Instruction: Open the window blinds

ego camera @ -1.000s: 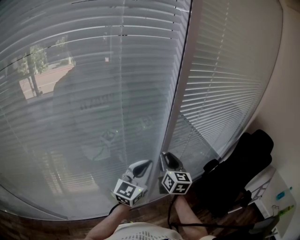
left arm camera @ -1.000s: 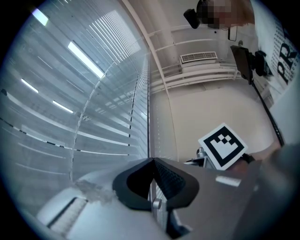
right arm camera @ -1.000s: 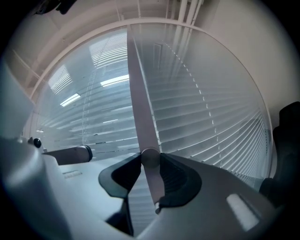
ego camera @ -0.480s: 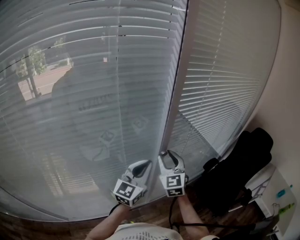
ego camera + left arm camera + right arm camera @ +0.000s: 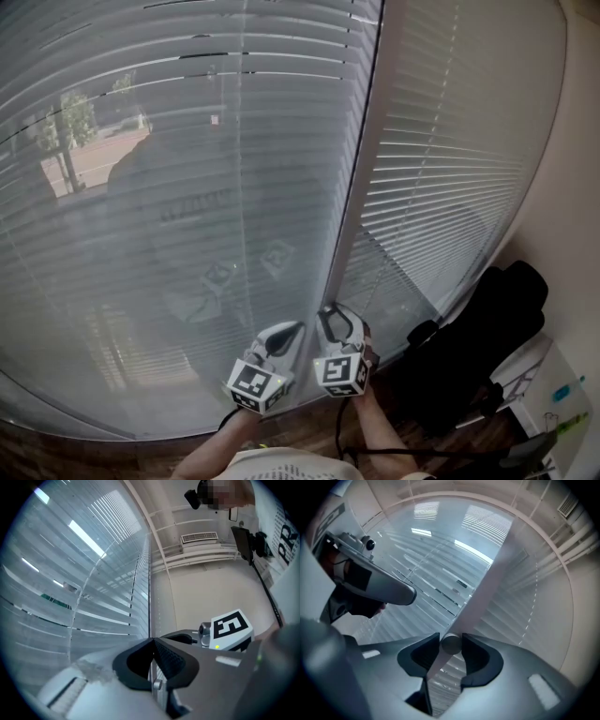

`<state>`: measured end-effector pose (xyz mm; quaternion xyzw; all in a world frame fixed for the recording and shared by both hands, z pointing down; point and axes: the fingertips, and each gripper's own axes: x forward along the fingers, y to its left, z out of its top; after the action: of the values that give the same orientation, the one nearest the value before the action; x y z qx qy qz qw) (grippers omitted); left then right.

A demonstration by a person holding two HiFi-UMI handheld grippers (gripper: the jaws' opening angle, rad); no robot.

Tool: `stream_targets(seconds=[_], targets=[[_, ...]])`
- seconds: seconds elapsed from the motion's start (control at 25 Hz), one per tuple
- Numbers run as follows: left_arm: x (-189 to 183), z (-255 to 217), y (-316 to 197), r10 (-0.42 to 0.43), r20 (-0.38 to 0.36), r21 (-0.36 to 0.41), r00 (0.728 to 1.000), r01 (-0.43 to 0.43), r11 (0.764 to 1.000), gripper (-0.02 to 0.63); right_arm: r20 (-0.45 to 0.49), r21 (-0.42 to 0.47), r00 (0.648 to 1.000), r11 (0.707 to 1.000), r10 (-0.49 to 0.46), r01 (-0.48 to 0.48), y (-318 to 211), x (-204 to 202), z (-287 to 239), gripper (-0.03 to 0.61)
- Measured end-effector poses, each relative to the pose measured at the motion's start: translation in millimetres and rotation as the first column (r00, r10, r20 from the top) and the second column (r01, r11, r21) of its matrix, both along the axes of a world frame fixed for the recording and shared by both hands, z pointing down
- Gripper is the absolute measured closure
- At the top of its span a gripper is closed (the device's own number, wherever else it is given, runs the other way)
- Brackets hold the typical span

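On the left, the wide window blinds [image 5: 187, 187] hang with thin slats tilted enough to let a tree and a street show through. The slats look light and easily bent, so they are not the place to push.

The left gripper [image 5: 152, 641] hovers low, just before the blinds, its fingers clenched tip to tip on nothing I can see.

Just to its right, in front of the pale upright frame post [image 5: 361, 159], the right gripper [image 5: 451, 638] has the round end of the tilt wand [image 5: 451, 646] between its fingers. They have just been opening and now stand slack on either side of the wand rather than squeezing it.

The wand looks slim, stiff, light and smooth, and probably turns on its own axis. It is best gripped squarely near its lower end and firmly, or the round shaft may spin in the pads.

Further right, the narrower blind [image 5: 450, 169] looks nearly closed.
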<state>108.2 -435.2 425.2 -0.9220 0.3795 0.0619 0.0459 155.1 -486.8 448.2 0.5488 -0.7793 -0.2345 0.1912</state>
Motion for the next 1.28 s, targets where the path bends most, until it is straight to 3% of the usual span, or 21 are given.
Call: stream_targets(seconds=[0.16, 0.36, 0.64, 1.0, 1.28], targets=[[1.5, -1.5, -0.1, -0.001, -0.003, 0.002, 1.0, 0.001, 1.0, 0.621, 0.043, -0.02, 0.999, 1.0, -0.011, 0.012, 1.0, -0.1, -0.6, 0.425], [2.9, -2.3, 0.2, 0.0, -0.001, 0.006, 1.0, 0.0, 1.0, 0.621, 0.24, -0.086, 0.971, 0.996, -0.014, 0.036, -1.0, 6.1, 2.4, 0.433], [2.0, 2.3, -1.3, 0.002, 0.009, 0.005, 1.0, -0.002, 1.0, 0.621, 0.345, -0.13, 0.939, 0.99, -0.004, 0.052, -2.5, 9.0, 5.2, 0.437], [7.4, -1.7, 0.4, 0.011, 0.008, 0.001, 1.0, -0.011, 1.0, 0.621, 0.446, -0.17, 0.895, 0.983, 0.008, 0.076, -4.4, 11.4, 6.1, 0.44], [5.9, -1.0, 0.4, 0.0, 0.012, 0.006, 1.0, 0.0, 1.0, 0.621, 0.464, -0.175, 0.886, 0.982, 0.012, 0.078, -4.9, 12.7, 7.6, 0.442]])
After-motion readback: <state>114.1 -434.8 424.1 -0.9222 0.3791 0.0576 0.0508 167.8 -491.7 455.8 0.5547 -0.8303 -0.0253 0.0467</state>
